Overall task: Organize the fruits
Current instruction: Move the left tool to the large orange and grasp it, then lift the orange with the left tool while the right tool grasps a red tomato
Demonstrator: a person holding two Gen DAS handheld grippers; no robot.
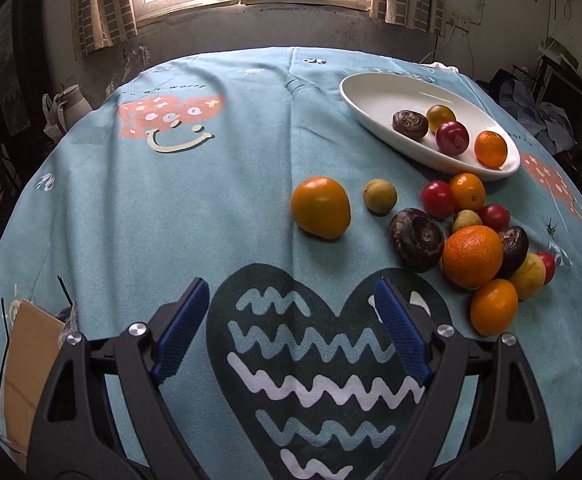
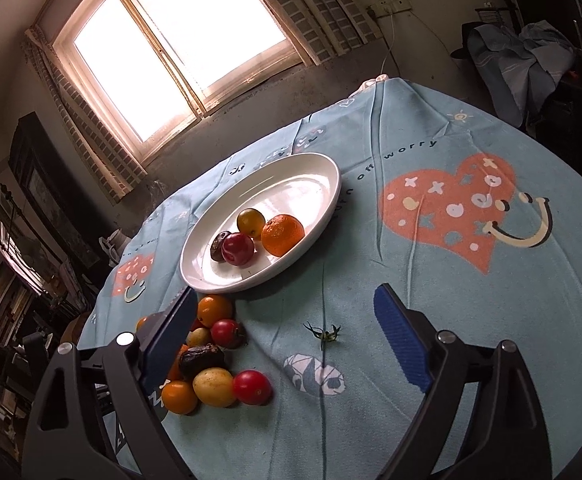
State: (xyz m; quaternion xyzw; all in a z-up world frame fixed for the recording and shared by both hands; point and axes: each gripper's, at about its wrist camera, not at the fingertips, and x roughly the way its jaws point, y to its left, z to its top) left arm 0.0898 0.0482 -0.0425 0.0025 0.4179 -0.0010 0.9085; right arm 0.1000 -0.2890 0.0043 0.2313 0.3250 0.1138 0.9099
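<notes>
A white oval dish (image 1: 375, 92) (image 2: 315, 172) holds an orange (image 1: 490, 148) (image 2: 282, 234), a red plum (image 1: 452, 137) (image 2: 238, 248), a yellow-green fruit (image 1: 440, 117) and a dark wrinkled fruit (image 1: 409, 123). In front of the dish several loose fruits lie on the cloth: a large orange one (image 1: 320, 207), a small tan one (image 1: 379, 197), a dark one (image 1: 415, 238), a big orange (image 1: 472, 256). My left gripper (image 1: 291, 300) hangs open over the dark heart print, nothing between its fingers. My right gripper (image 2: 285, 312) is open too, with the pile (image 2: 215, 360) by its left finger.
A blue printed cloth (image 1: 171, 220) covers the round table. A cardboard box (image 1: 27, 368) sits at its near left edge. A small green stem (image 2: 325, 334) lies on the cloth. The window wall stands behind the table, and cluttered furniture stands to the right.
</notes>
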